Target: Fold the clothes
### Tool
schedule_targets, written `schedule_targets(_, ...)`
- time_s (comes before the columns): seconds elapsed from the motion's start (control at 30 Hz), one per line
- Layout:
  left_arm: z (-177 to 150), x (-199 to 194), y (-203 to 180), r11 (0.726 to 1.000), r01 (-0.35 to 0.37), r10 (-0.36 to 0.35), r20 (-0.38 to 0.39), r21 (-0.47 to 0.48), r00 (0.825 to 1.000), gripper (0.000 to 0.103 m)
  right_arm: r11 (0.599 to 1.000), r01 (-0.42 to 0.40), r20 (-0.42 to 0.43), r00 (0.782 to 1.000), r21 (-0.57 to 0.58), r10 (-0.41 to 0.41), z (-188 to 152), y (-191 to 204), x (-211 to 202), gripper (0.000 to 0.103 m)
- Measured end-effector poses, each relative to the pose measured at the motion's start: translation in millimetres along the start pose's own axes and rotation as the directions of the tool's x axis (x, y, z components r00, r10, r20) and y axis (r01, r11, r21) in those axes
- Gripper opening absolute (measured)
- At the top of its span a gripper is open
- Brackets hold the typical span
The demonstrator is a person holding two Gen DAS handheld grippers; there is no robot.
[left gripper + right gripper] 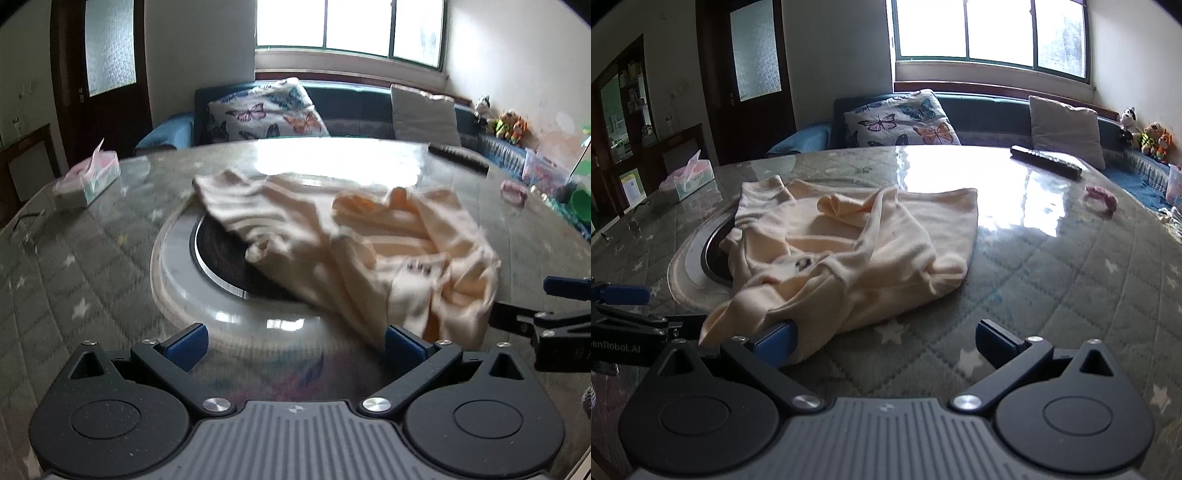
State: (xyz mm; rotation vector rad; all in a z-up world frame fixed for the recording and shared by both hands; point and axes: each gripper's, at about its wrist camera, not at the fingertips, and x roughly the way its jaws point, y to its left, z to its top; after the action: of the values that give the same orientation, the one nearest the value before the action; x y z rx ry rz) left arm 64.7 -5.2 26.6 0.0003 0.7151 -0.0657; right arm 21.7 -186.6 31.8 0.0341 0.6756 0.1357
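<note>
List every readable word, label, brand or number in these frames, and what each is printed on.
"enRobot.AI": white letters on the side of the left tool, cut off by the picture's left edge in the right wrist view.
Dark mark on the cream garment: too blurred to read.
Print on the tissue box: too small to read.
Small emblem on the right tool's grey body: a symbol, no words.

Lower left of the right wrist view: white lettering "enRobot.AI" on the black body of the left gripper [626, 295], first letters cut off by the frame edge. Print on the garment [849, 251] and tissue box [692, 177]: illegible.
</note>
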Motion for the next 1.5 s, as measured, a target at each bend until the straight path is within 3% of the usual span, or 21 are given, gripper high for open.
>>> schedule_targets(0.2, 38, 6, 1, 1.000, 0.021, -0.022, 0.059, 0.004, 0.998, 0.102, 0.999, 0.021, 0.038, 0.999, -0.048, -0.019, 33, -7, 8, 0.103)
schedule_targets(0.33, 62, 20, -2, 0.999, 0.030, -0.031, 0.067, 0.021, 0.997, 0.090, 0.998, 0.022, 0.046, 0.999, -0.067, -0.019, 59, -9, 25, 0.103)
schedule_targets(0.5, 84, 54, -4, 0.997, 0.078, -0.078, -0.006, 0.015, 0.997, 0.077, 0.995, 0.030, 0.034, 0.999, -0.096, -0.027, 86, -11, 55, 0.096)
schedule_targets(0.7, 94, 87, -3, 0.994, 0.113, -0.113, -0.091, -0.004, 0.989, 0.073, 0.995, 0.017, -0.029, 0.999, -0.102, -0.020, 108, -12, 100, 0.083)
schedule_targets(0.73, 94, 91, -2, 0.993, 0.117, -0.117, -0.103, -0.007, 0.988, 0.068, 0.996, 0.006, -0.040, 0.999, -0.092, -0.009, 111, -12, 107, 0.082)
schedule_targets(0.77, 94, 96, -2, 0.992, 0.125, -0.125, -0.117, -0.008, 0.985, 0.064, 0.996, -0.008, -0.049, 0.999, -0.085, 0.004, 113, -12, 114, 0.078)
schedule_targets(0.93, 86, 109, 3, 0.988, 0.154, -0.156, -0.166, -0.027, 0.974, 0.025, 0.995, -0.021, -0.104, 0.995, -0.094, 0.011, 113, -10, 146, 0.051)
schedule_targets(1.0, 84, 106, 6, 0.987, 0.156, -0.160, -0.158, -0.033, 0.975, 0.014, 0.996, -0.032, -0.120, 0.993, -0.078, 0.022, 110, -14, 152, 0.029)
schedule_targets(1.03, 83, 103, 9, 0.987, 0.158, -0.163, -0.149, -0.041, 0.975, 0.009, 0.997, -0.034, -0.120, 0.992, -0.065, 0.026, 109, -16, 153, 0.023)
schedule_targets(1.1, 82, 96, 14, 0.987, 0.152, -0.158, -0.128, -0.057, 0.979, 0.006, 0.999, -0.031, -0.111, 0.994, -0.042, 0.027, 108, -21, 148, 0.007)
schedule_targets(1.27, 73, 66, 26, 0.990, 0.127, -0.132, -0.066, -0.065, 0.989, 0.002, 1.000, -0.004, -0.033, 0.999, 0.015, 0.005, 105, -39, 112, 0.003)
schedule_targets(1.5, 53, 29, 45, 0.991, 0.103, -0.107, -0.034, -0.090, 0.994, 0.001, 0.988, 0.086, 0.066, 0.993, 0.127, -0.095, 83, -79, 37, 0.003)
